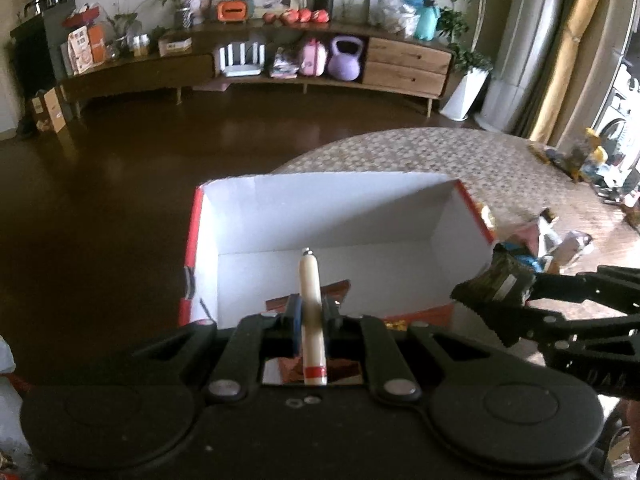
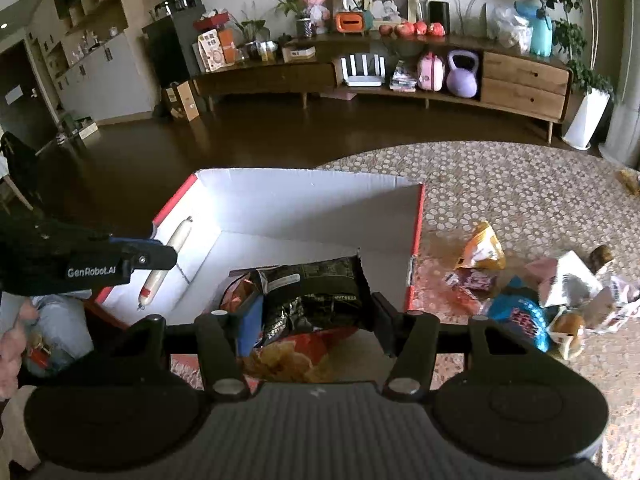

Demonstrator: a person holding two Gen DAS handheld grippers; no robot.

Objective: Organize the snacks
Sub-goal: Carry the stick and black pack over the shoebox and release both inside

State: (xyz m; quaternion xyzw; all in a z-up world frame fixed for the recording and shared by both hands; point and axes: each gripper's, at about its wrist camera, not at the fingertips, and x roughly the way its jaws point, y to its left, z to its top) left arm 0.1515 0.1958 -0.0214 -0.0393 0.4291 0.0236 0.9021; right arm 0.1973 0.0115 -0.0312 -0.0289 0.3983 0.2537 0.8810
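Left wrist view: left gripper [image 1: 311, 312] seen with jaws pinching sausage stick [image 1: 310, 280], cream, red band near rear end, held over open white box [image 1: 320, 208]. Red packet [image 1: 316, 294] glimpsed low in box beneath stick. Right gripper [image 1: 494, 286] seen at right, jaws clamped on dark packet [image 1: 496, 280] above box's right corner.

Right wrist view: dark packet [image 2: 316, 292] pinched between half-spread jaws, over box [image 2: 304, 200]. Loose snacks [image 2: 516, 304] scattered on patterned bench [image 2: 520, 184] right of box.
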